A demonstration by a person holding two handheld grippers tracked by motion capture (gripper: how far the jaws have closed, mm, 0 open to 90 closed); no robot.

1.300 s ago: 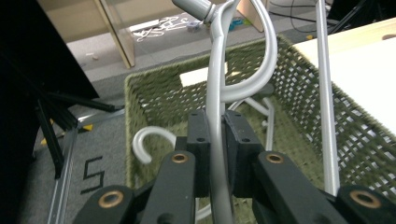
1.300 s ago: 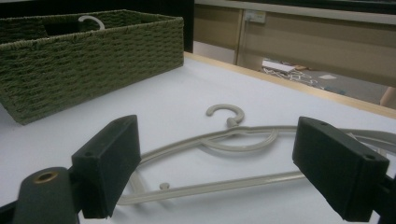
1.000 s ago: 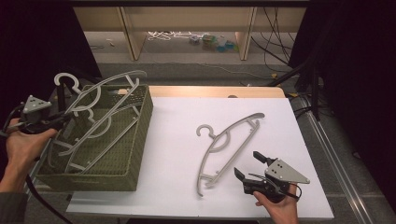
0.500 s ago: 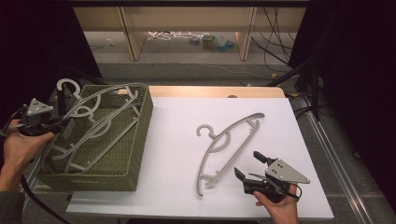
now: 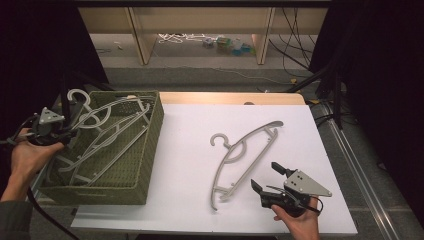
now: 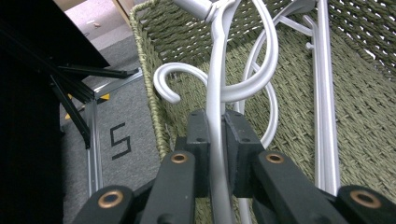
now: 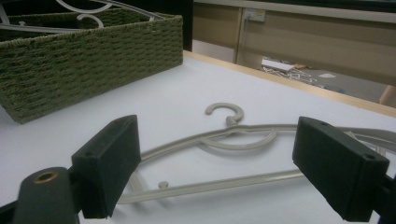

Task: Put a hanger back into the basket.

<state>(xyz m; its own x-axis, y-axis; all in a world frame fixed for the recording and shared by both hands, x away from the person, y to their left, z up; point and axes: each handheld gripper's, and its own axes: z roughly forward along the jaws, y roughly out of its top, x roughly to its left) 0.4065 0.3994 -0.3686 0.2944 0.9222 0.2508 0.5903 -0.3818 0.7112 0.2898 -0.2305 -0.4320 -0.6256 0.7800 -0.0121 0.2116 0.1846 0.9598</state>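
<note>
Hangers occupy both halves of the scene. At the left edge of the white worktop (image 5: pixel 190 130) stands a green woven basket (image 5: pixel 145 165), and several grey hangers lie heaped inside it, their hooks turned towards its far left corner. The left gripper (image 5: pixel 64 131) sits at the basket's left wall, held in a hand (image 5: pixel 27 157) that comes in from the lower left. Its jaws are clamped together on the thin stem of the topmost grey hanger (image 6: pixel 219 84); in the left gripper view the two black pads press that stem from either side, with the curled hook rising just beyond them over the basket's woven floor. In the high view this hanger (image 5: pixel 107 117) slopes across the basket, its hook end at the left rim and its far arm reaching towards the far right corner.

On the open worktop, right of the basket and well apart from it, a single beige hanger (image 5: pixel 240 150) lies flat, hook pointing towards the basket and its long bar running towards the near edge. The right gripper (image 5: pixel 270 180) rests near the near right corner, just beside the hanger's lower end, with its jaws spread wide and nothing between them. In the right gripper view the beige hanger (image 7: pixel 233 135) lies on the worktop beyond the two separated pads, untouched.
</note>
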